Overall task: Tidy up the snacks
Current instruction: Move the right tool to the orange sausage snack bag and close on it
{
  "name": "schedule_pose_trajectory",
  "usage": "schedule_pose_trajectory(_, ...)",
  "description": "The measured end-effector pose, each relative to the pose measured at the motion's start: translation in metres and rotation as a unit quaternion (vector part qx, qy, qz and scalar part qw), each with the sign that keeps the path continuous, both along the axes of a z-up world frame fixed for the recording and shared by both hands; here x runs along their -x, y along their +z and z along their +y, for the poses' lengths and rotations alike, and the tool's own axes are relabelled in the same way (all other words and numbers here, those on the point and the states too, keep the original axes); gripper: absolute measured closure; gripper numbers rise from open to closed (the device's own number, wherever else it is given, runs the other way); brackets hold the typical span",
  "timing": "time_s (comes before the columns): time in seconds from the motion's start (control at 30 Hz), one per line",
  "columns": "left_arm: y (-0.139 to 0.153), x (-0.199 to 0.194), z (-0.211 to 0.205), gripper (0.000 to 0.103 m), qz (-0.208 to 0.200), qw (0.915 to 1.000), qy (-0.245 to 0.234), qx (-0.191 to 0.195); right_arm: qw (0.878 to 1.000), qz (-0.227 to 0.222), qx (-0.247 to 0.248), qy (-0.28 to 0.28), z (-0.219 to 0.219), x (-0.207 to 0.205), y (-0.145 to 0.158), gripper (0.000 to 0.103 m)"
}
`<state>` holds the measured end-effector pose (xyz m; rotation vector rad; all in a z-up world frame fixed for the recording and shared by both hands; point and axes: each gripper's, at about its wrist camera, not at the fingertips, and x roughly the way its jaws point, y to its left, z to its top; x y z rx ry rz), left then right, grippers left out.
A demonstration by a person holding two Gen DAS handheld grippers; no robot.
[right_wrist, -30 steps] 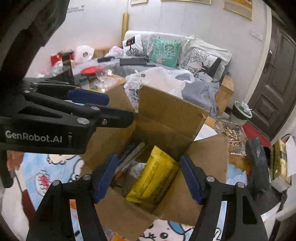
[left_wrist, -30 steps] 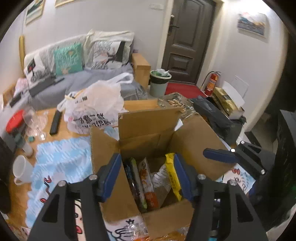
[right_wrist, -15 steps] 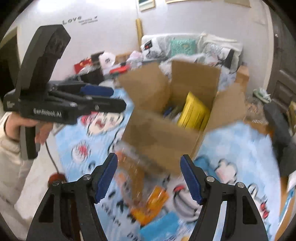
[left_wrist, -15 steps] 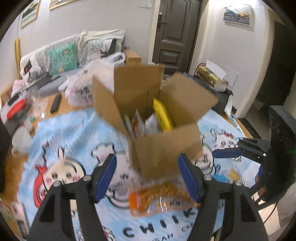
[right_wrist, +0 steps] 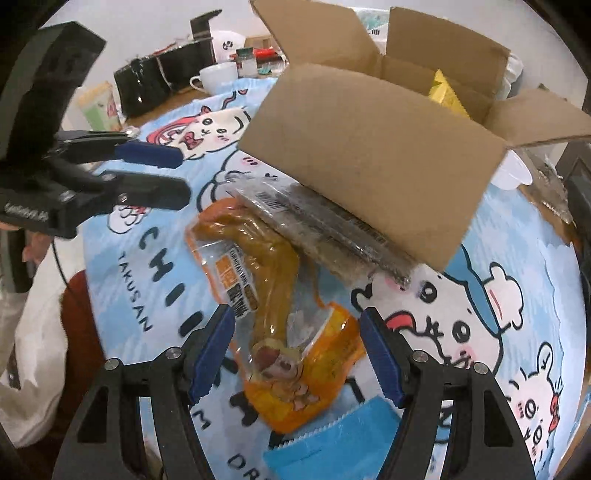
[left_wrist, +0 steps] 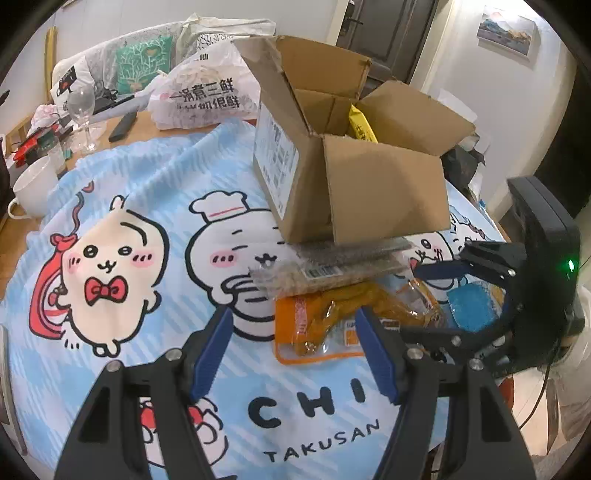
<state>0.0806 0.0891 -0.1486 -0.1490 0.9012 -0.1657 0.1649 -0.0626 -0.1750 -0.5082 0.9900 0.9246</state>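
An open cardboard box [left_wrist: 369, 192] [right_wrist: 369, 155] stands on the cartoon tablecloth with a yellow snack pack [left_wrist: 362, 127] [right_wrist: 447, 92] sticking up inside. In front of it lie a long clear-wrapped snack [left_wrist: 332, 267] [right_wrist: 321, 229], an orange pack with a chicken leg [left_wrist: 325, 325] [right_wrist: 251, 254], a smaller orange pack [right_wrist: 306, 365] and a blue pack [left_wrist: 471, 308] [right_wrist: 332, 439]. My left gripper [left_wrist: 293, 354] is open above the chicken pack. My right gripper [right_wrist: 297, 354] is open and low over the smaller orange pack; it also shows in the left wrist view [left_wrist: 454, 266].
A white plastic bag [left_wrist: 203, 92], wine glass [left_wrist: 83, 110], remote [left_wrist: 122, 125] and white mug [left_wrist: 33, 188] [right_wrist: 218, 75] sit on the table's far side. A sofa with cushions [left_wrist: 144, 59] and a dark door [left_wrist: 388, 29] lie behind. A black case [right_wrist: 155, 85] stands beyond the cloth.
Both grippers have pulled back from above the box and come down low over the loose snack packs in front of it. Both stay open and empty.
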Motion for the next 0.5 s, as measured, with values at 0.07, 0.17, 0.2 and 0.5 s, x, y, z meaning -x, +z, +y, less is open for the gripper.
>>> schedule_pose_trajectory(0.07,0.000,0.000,0.001,0.037,0.000,1.0000,0.000,0.003,1.000,0.012,0.001,-0.006,0.002,-0.007,-0.002,0.036)
schedule_pose_trajectory(0.17,0.000,0.002,0.003,0.037,0.003,1.0000,0.001,0.007,0.999,0.038,-0.002,0.001,0.000,-0.007,-0.005,0.034)
schedule_pose_trajectory(0.2,-0.002,0.002,0.004,0.037,0.004,1.0000,0.002,0.008,0.999,0.044,-0.003,0.007,0.000,-0.005,-0.005,0.034)
schedule_pose_trajectory(0.5,-0.018,0.004,0.008,0.037,0.025,0.9996,0.004,0.014,0.998,0.017,0.014,0.054,0.009,0.037,-0.010,0.030)
